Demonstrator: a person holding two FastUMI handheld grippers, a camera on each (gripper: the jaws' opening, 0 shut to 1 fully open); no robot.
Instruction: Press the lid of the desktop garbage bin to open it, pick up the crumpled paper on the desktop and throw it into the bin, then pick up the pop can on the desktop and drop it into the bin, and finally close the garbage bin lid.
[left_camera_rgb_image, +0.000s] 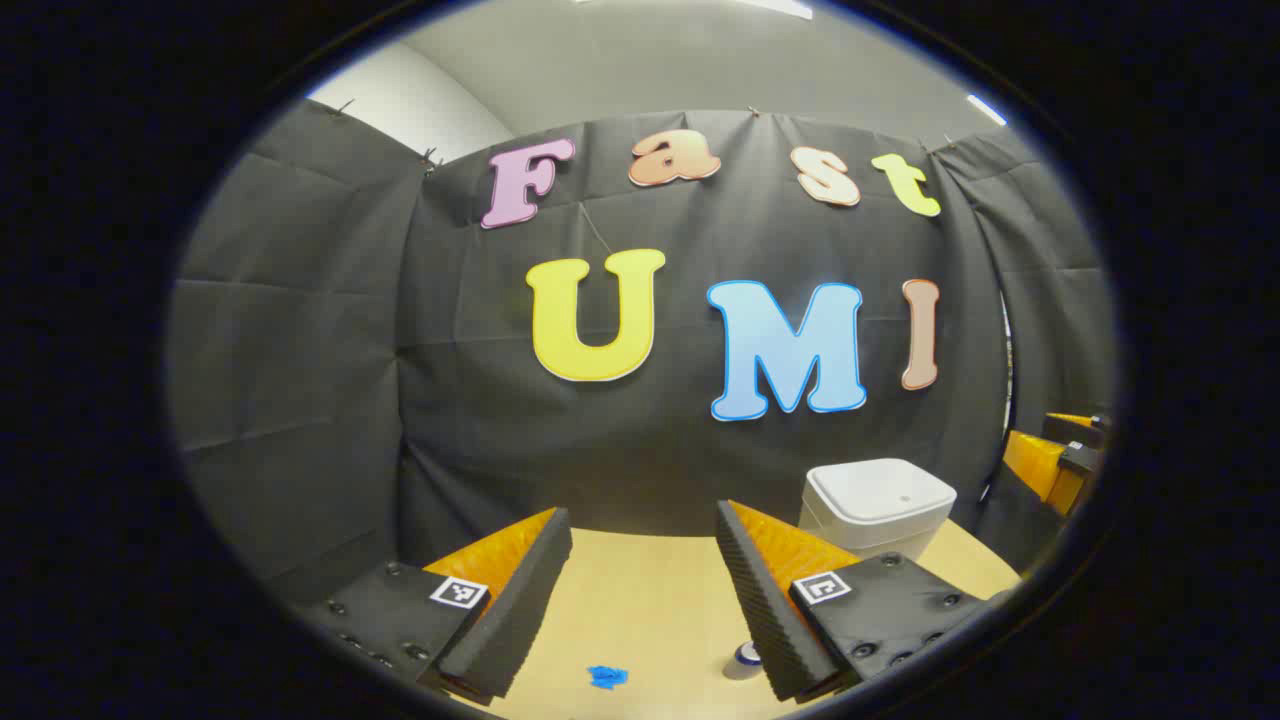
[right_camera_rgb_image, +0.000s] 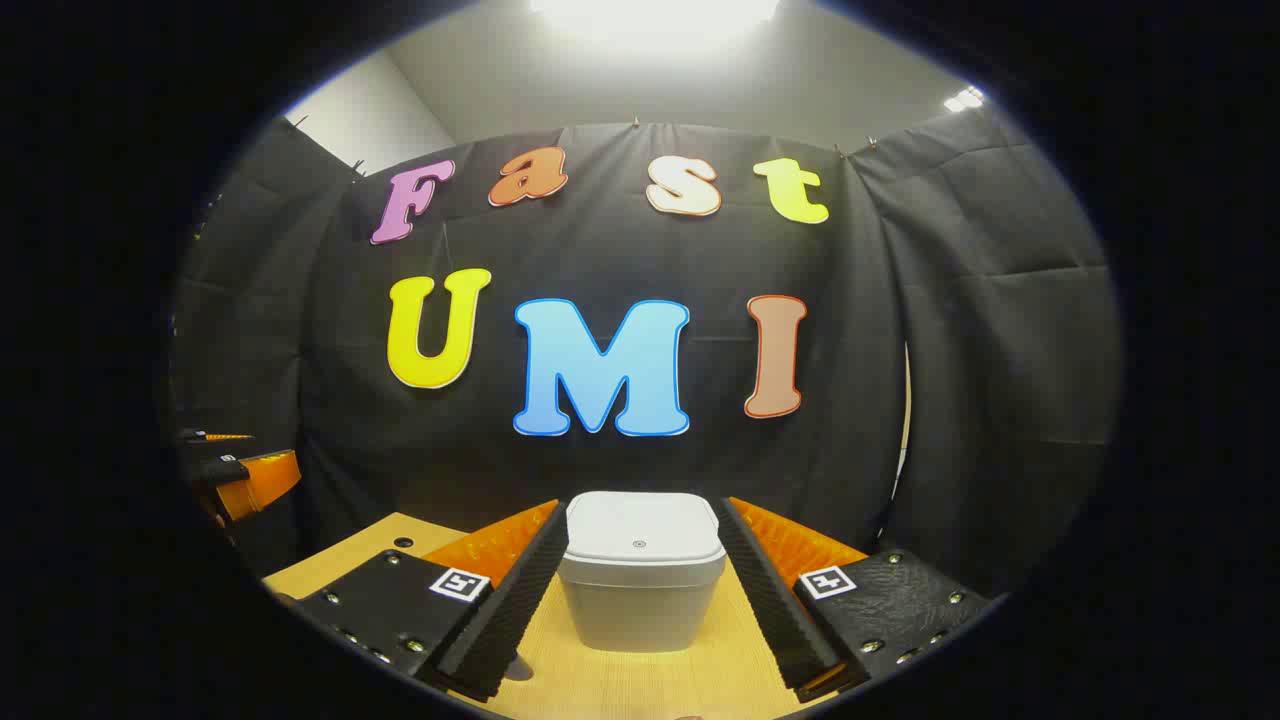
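Right gripper view is showing you the bin (right_camera_rgb_image: 640, 585), a smooth rounded-square plastic tub with lid shut, sitting on the wooden table (right_camera_rgb_image: 640, 680) between your right gripper's (right_camera_rgb_image: 640, 590) wide-spread, empty, ridged fingers. Your left gripper (left_camera_rgb_image: 640, 600) is also gaping empty, crumpled paper (left_camera_rgb_image: 606, 677) and can (left_camera_rgb_image: 745, 660) lying near it, bin far right.

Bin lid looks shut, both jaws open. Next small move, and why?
Probably lower the right gripper onto the bin lid and press. The lid is shut, the bin sits dead ahead between its open jaws, and the blue paper and can lie untouched.
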